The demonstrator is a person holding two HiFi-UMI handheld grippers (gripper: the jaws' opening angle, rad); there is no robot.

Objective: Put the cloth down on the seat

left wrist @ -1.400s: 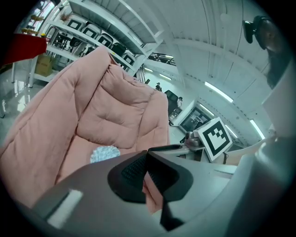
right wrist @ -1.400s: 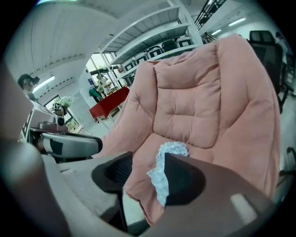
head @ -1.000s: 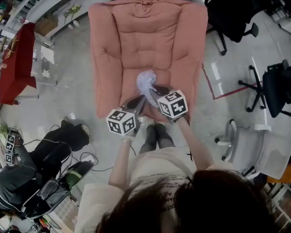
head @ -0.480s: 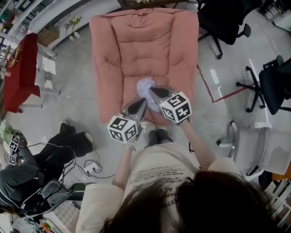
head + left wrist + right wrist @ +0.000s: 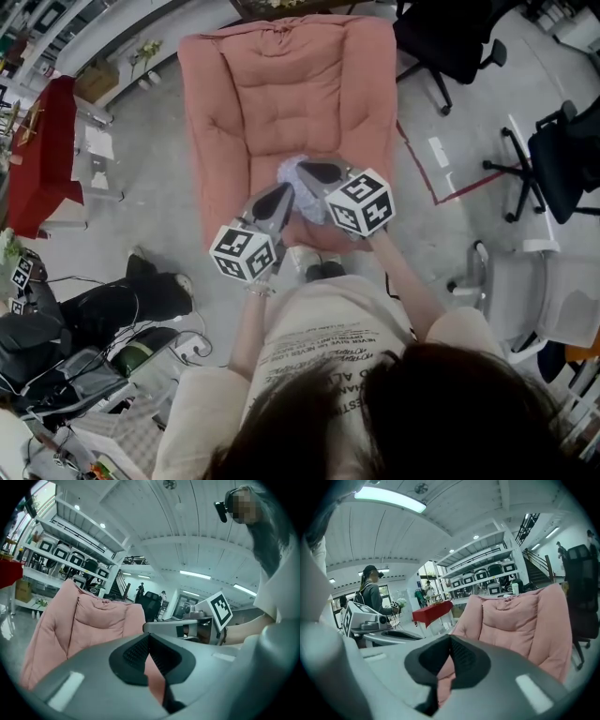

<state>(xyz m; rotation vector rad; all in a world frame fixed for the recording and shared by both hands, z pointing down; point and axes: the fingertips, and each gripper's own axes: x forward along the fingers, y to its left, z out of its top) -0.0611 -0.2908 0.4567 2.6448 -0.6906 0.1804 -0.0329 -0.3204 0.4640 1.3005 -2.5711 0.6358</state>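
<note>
Nearest to me in the head view, the left gripper (image 5: 280,194) sat at about seven o'clock of the cloth (image 5: 292,175) and the right gripper (image 5: 307,172) at about four o'clock, both tips reaching in over the front edge of the seat (image 5: 286,122). Looking down the left gripper's own view, its dark pads met at the tip with nothing caught in them, only pink upholstery showing through the gap below. The right gripper's view gave me the same picture: jaws fully together and empty, the pink cushion beyond. Neither view showed the cloth itself, since both cameras looked up toward the backrest. In the head view it lay as a small pale bundle on the front part of the seat cushion, between the two sets of tips and close to them, though I could not tell whether either tip touched it. I judged the job essentially finished: the cloth rested on the seat and neither gripper had hold of it. All that seemed left was to draw both grippers clear. Farther out, the pink armchair (image 5: 202,112) rose toward twelve o'clock, with a red-covered table (image 5: 37,141) on the floor at nine o'clock and dark office chairs (image 5: 562,159) at about three.
</note>
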